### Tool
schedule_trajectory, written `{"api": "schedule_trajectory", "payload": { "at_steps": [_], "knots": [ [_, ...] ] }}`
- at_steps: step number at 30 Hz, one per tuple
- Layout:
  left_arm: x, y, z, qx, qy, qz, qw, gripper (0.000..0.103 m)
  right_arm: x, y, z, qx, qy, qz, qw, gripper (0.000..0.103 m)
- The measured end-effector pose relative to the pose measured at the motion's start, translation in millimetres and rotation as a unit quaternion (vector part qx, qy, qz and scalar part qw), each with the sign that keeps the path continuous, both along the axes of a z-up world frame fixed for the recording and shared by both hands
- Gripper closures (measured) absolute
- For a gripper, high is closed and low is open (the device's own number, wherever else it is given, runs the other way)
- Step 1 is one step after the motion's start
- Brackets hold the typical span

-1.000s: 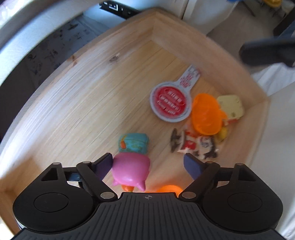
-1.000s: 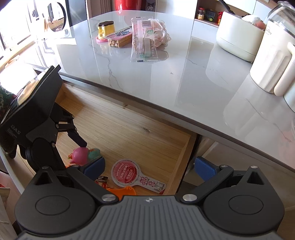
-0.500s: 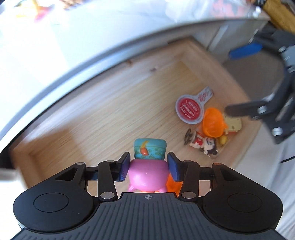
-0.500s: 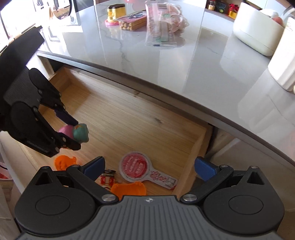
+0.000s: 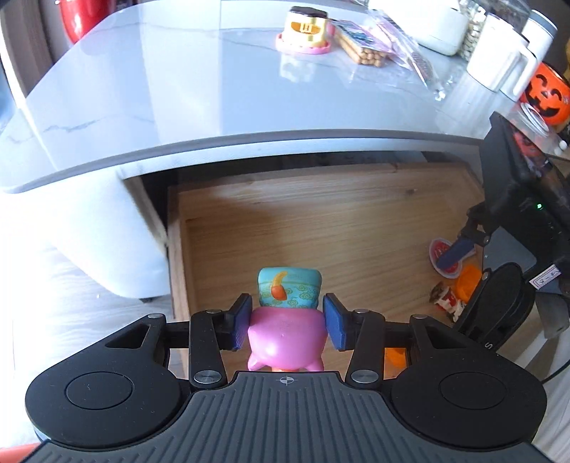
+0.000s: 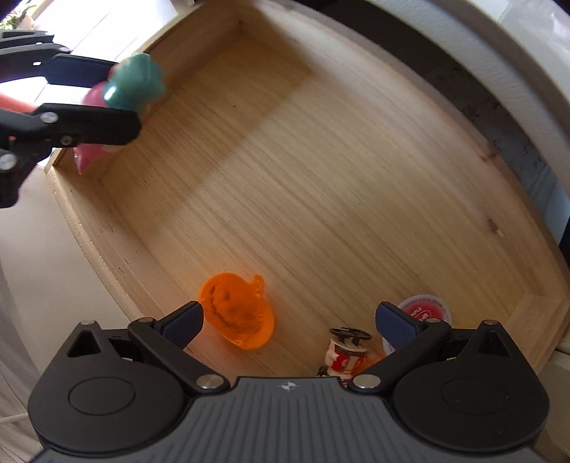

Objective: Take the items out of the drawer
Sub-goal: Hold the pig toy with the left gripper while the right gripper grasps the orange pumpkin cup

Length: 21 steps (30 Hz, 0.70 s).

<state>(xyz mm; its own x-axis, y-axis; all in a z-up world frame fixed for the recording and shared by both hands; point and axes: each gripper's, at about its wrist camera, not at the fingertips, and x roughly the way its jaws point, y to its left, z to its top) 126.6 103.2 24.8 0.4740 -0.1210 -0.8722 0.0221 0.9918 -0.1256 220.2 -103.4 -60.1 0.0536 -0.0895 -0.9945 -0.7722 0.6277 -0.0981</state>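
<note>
The open wooden drawer (image 5: 320, 228) under the grey marble tabletop (image 5: 178, 89) is taken as the landmark, and the task is judged to be partly done. Several packets and a small yellow toy (image 5: 306, 30) are already laid on the tabletop above the drawer, though whether they came out of it cannot be told. One more item, the pink and teal toy figure (image 5: 286, 313), is clamped between the blue pads of the left gripper (image 5: 286, 320); those jaws have just been closing a little, with the figure between them, and the figure is carried clear of the drawer floor, over the drawer's left front corner as the right wrist view shows. Still left inside, all in the drawer's right front part, are an orange pumpkin-shaped cup (image 6: 237, 315), a second orange piece (image 5: 468, 281) partly hidden, a round red-lidded tub (image 6: 425, 308) and a small red and white toy (image 6: 347, 352). The right gripper (image 6: 288, 320) is held over the drawer's right front corner with its jaws wide apart and nothing between the pads; the cup lies just by its left pad and the small toy near its right pad. The rest of the drawer floor is bare. The tabletop's edge overhangs the drawer's back, so a rising gripper could be caught there, and the two grippers are worked close together at the drawer's front.
</note>
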Motion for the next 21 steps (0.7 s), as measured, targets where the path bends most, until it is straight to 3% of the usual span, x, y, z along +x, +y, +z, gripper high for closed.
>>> {"api": "schedule_trajectory", "payload": {
  "at_steps": [4, 8, 14, 19, 21],
  "knots": [
    [-13.2, 13.8, -0.2, -0.013, 0.0, 0.015, 0.9998, 0.055, -1.3, 8.1, -21.9, -0.061, 0.019, -0.003, 0.998, 0.001],
    [-21.5, 16.4, -0.1, -0.022, -0.008, 0.02, 0.9995, 0.055, -1.4, 12.3, -37.5, -0.106, 0.041, -0.013, 0.993, 0.01],
    [-25.7, 20.7, -5.1, -0.028, -0.009, 0.028, 0.9992, 0.055, -14.2, 19.1, -34.8, -0.12, 0.014, 0.016, 0.992, 0.014],
    [-25.0, 19.1, -8.5, -0.027, -0.005, 0.027, 0.9993, 0.055, -27.3, 18.6, -28.1, -0.101, 0.007, 0.039, 0.994, 0.037],
    [-24.5, 18.6, -9.1, -0.028, -0.004, 0.027, 0.9993, 0.055, -31.0, 17.2, -27.4, -0.096, 0.01, 0.044, 0.994, 0.056]
  ]
}}
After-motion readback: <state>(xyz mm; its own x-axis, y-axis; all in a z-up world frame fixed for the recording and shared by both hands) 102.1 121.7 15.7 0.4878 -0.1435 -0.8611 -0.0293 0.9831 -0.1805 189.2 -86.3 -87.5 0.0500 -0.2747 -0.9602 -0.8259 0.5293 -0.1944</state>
